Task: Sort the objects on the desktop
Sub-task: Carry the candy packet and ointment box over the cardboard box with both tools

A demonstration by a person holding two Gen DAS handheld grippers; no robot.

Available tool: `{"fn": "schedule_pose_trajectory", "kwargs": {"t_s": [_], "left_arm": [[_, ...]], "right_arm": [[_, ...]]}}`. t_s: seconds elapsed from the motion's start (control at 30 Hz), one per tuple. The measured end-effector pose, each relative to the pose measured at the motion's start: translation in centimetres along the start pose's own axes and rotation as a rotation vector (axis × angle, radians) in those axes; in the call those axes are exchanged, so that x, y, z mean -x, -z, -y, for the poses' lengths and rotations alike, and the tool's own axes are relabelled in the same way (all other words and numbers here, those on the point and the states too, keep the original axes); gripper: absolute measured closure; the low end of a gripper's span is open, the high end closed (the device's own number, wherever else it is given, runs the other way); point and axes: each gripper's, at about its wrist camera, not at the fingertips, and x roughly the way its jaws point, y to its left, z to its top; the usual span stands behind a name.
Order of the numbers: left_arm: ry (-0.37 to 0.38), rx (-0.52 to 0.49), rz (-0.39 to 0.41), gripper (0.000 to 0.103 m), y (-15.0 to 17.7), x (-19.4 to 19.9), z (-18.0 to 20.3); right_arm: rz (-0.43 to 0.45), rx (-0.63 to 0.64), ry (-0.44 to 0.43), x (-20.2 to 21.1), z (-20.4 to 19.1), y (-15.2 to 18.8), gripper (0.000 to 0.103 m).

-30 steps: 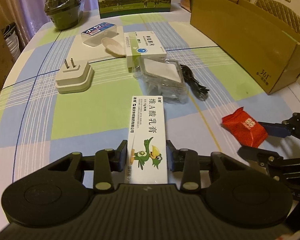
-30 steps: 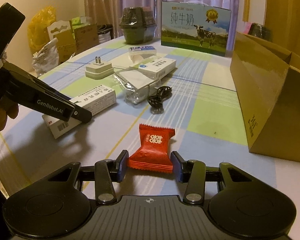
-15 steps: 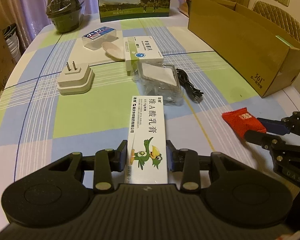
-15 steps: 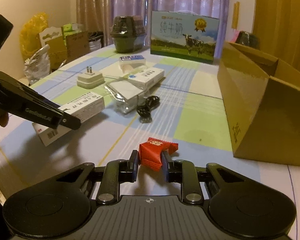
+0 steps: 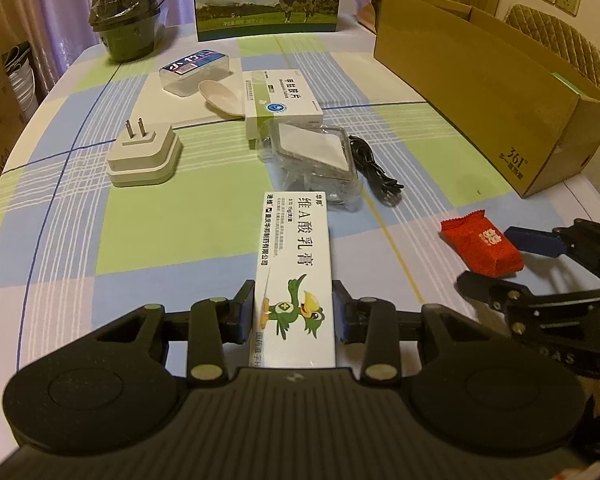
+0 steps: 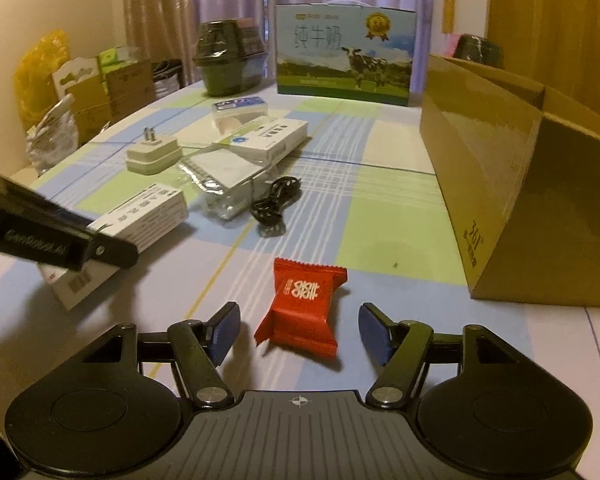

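Between the left gripper's (image 5: 294, 316) blue-padded fingers sits a long white cardboard ointment box with a green bird print (image 5: 294, 276) — clamped at its near end, level, pointing forward. Off to its right, the right gripper (image 6: 298, 330) is held low with fingers spread wide — the red foil candy packet (image 6: 304, 308) lies between them on the checked tablecloth (image 6: 380, 240), touching neither.

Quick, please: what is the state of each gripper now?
Left gripper: closed on the ointment box.
Right gripper: open, holding nothing; the red candy packet lies between its fingers.
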Motion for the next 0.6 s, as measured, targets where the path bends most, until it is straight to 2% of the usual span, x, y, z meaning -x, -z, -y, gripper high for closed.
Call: {"fn": "schedule_pose_trajectory", "kwargs": {"t_s": [0.1,0.17,0.2,0.33,0.6], "left_arm": [[0.001,0.001,0.003,0.070,0.0,0.0,0.1],[0.004,0.000,0.001,0.070,-0.1,0.0,0.1],[0.006,-0.001,0.001,0.070,-0.1,0.0,0.1],[0.015,-0.004,0.001,0.070,-0.2,0.1,0.3],[0.024,-0.019,0.028,0.070,-1.0,1.1,1.3]], "right_arm": [[0.008,-0.014,0.009,-0.4,0.0,-0.2,0.041],[0.014,-0.004,0.017,-0.4,-0.2,-0.2,0.056],[0.018,0.007,0.017,-0.4,-0.3,-0.2,0.069],[0.016,0.009,0.019,0.0,-0.2,-0.1,0.075],[0.050,0.009,0.030,1.5,-0.3,-0.5,0.076]]}}
